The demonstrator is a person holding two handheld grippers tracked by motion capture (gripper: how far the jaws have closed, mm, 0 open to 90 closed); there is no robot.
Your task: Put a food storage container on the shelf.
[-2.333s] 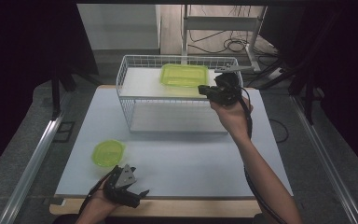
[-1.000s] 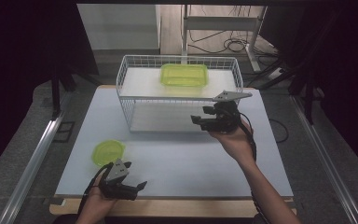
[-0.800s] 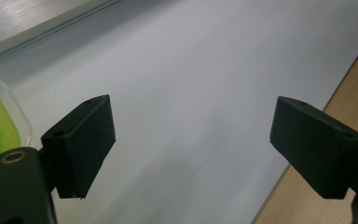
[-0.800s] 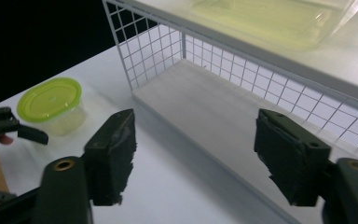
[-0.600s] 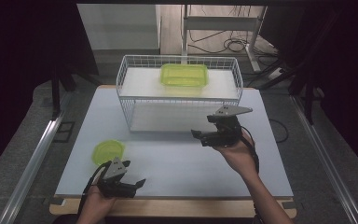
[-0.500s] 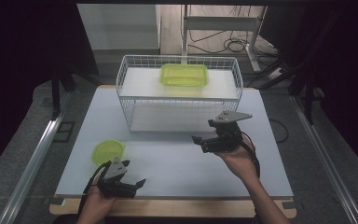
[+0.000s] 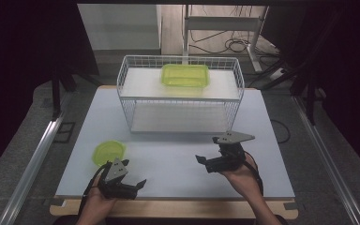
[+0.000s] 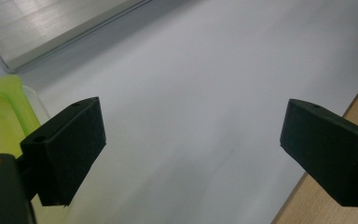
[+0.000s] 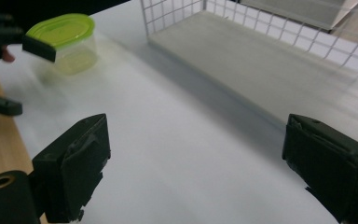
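Sitting in wire basket (image 7: pixel 236 77) — green rect. tub (image 7: pixel 185 75); round tub (image 7: pixel 108 151) outside.

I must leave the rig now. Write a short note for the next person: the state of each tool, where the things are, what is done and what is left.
Left tool: open, nothing between its jaws, low over the white mat at the near left, beside the small round green container.
Right tool: open and empty over the mat's near right; its jaws have just been opening.
Done: the rectangular green container lies on the top shelf of the wire rack.
Left: probably the round container goes to the rack next; the lower shelf looks free.
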